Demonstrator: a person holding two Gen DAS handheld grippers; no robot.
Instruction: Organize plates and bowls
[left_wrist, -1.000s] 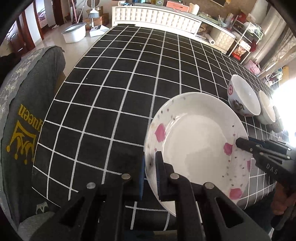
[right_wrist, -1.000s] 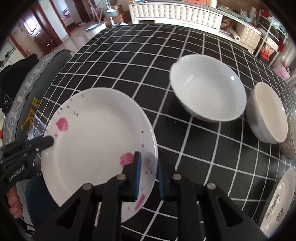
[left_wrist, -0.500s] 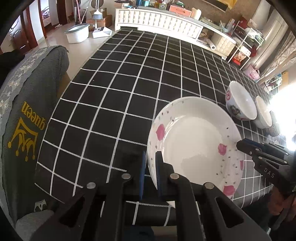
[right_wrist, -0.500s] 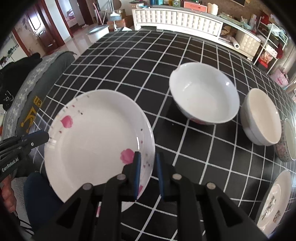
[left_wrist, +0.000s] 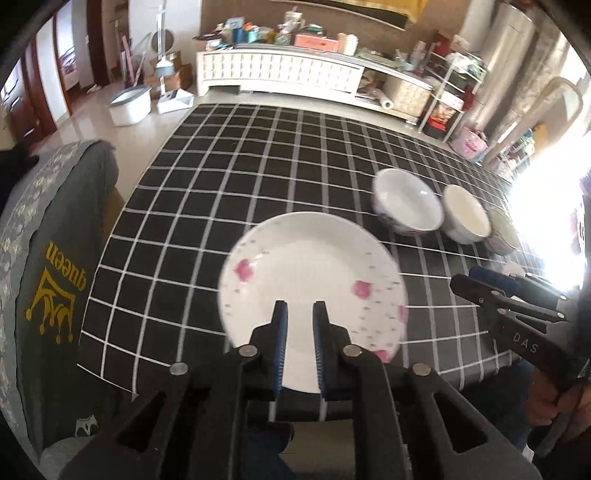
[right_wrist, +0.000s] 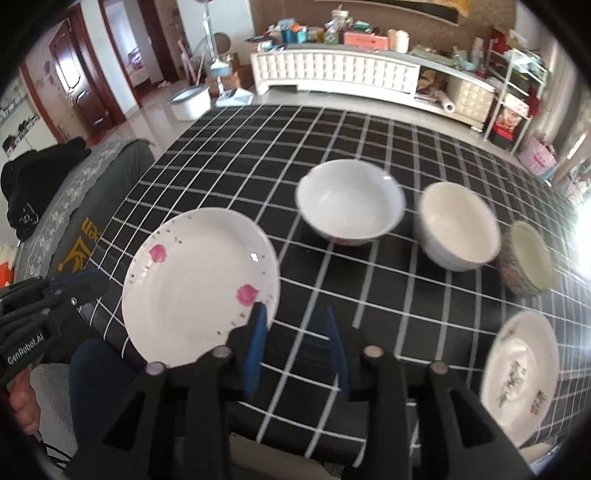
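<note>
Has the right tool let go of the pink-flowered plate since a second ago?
Yes. The right tool has opened and pulled back off the pink-flowered plate, which rests on the checked tablecloth.

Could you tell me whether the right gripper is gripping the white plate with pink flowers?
No, the right gripper is open beside the white plate with pink flowers.

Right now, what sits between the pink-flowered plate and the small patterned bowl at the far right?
In the right wrist view, two bowls: a wide white bowl nearest the pink-flowered plate, then a cream bowl beside the patterned bowl.
</note>
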